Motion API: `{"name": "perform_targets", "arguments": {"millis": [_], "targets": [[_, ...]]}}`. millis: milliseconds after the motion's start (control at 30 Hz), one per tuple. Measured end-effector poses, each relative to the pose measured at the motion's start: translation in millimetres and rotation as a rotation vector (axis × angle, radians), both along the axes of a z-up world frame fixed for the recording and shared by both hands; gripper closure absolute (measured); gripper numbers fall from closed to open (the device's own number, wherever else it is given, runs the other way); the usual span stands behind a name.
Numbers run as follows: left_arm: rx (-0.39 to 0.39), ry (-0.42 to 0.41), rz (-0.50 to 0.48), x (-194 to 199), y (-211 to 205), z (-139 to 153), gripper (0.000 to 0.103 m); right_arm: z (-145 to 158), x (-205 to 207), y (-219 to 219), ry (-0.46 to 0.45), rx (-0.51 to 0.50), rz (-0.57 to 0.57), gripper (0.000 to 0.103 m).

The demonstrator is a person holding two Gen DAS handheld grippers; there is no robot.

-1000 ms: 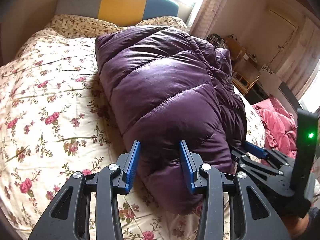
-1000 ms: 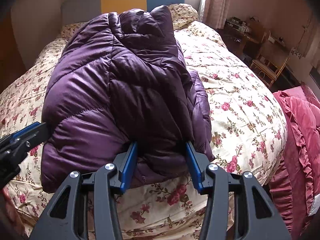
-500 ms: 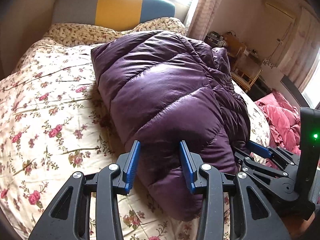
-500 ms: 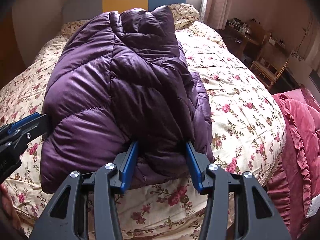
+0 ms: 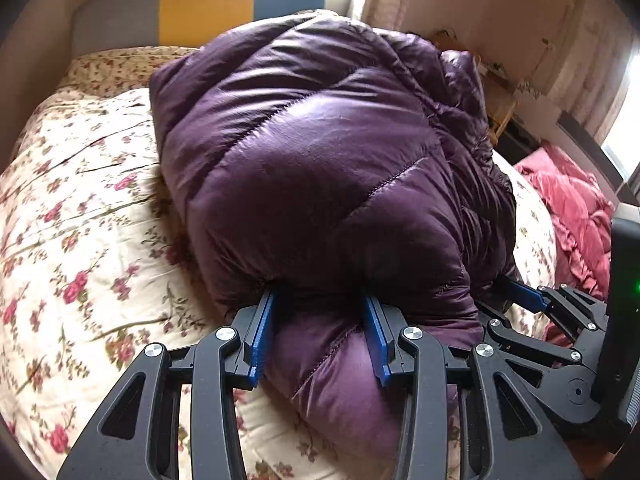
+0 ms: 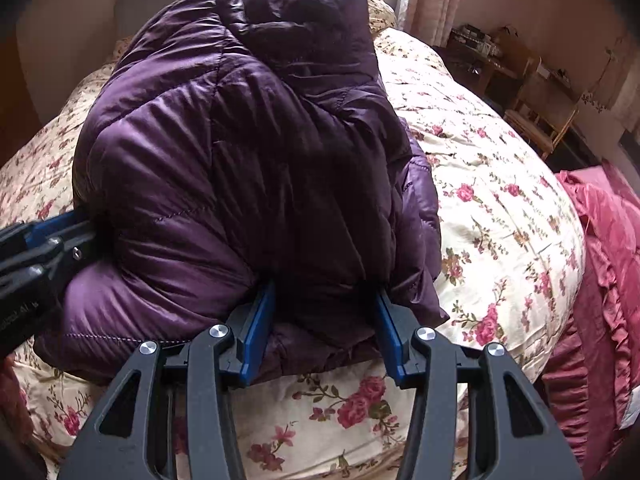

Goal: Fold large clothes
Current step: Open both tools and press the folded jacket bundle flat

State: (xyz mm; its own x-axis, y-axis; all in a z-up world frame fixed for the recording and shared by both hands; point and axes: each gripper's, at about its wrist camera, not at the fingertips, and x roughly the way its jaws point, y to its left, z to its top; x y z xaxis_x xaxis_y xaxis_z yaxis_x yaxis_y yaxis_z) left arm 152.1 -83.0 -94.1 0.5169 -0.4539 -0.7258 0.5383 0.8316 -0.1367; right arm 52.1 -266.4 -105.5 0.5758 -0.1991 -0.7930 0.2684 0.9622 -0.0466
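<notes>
My left gripper point(image 5: 320, 322) stands partly open, its two blue pads pressed into the near edge of the purple down jacket point(image 5: 320, 152), with a thick roll of the quilted fabric bunched between them. My right gripper point(image 6: 326, 322) is about as wide and is clamped the same way on the jacket's point(image 6: 240, 140) near hem, a dark fold filling the gap from pad to pad. In the left wrist view the right gripper point(image 5: 524, 296) shows at the right edge, its blue finger tucked against the jacket's side; in the right wrist view the left gripper point(image 6: 52, 232) comes in from the left and bites the jacket's left corner.

The jacket lies folded in a puffy heap on the floral bedspread point(image 6: 500, 200), running from my grippers away toward the striped headboard point(image 5: 200, 12). A red blanket point(image 6: 600, 260) lies off the bed's right side.

Compared with a second ago, the jacket fills more of both views and bulges up over the pads, hiding more of the headboard in the right wrist view. The jaw widths look unchanged, and both grips hold the same fabric as before.
</notes>
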Motion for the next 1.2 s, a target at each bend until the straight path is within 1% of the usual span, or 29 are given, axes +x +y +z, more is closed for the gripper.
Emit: {"name": "perform_targets", "arguments": {"millis": [100,233,400,567,767,933,1033,1200], "targets": [[0.005,-0.008,-0.007,-1.0,0.4,-0.6,0.063,4.8,0.5,0.8,0.011,0.001,-0.003,0.056],[-0.004,-0.008,-0.010,-3.9,6.7,8.4,0.063,20.3,-1.0,5.9,0.009,-0.021,0.001,0.056],[-0.028,-0.032,-0.005,-6.0,16.9,24.9,0.063,44.9,-1.3,9.1,-0.037,-0.013,-0.006,0.056],[-0.066,-0.068,0.028,-3.4,33.0,43.7,0.063,65.5,1.8,12.5,-0.084,-0.021,-0.005,0.056],[-0.094,-0.073,0.085,17.9,46.8,55.9,0.063,82.3,15.3,16.8,-0.119,-0.025,-0.012,0.056],[-0.096,-0.072,0.115,35.6,49.2,59.4,0.063,96.3,33.8,20.8,-0.157,-0.032,-0.011,0.054],[-0.092,-0.064,0.130,48.2,48.1,58.7,0.063,99.0,45.3,21.8,-0.170,-0.033,-0.009,0.052],[-0.092,-0.053,0.144,63.9,46.4,55.3,0.063,93.4,68.2,14.2,-0.168,-0.028,-0.021,0.052]]}}
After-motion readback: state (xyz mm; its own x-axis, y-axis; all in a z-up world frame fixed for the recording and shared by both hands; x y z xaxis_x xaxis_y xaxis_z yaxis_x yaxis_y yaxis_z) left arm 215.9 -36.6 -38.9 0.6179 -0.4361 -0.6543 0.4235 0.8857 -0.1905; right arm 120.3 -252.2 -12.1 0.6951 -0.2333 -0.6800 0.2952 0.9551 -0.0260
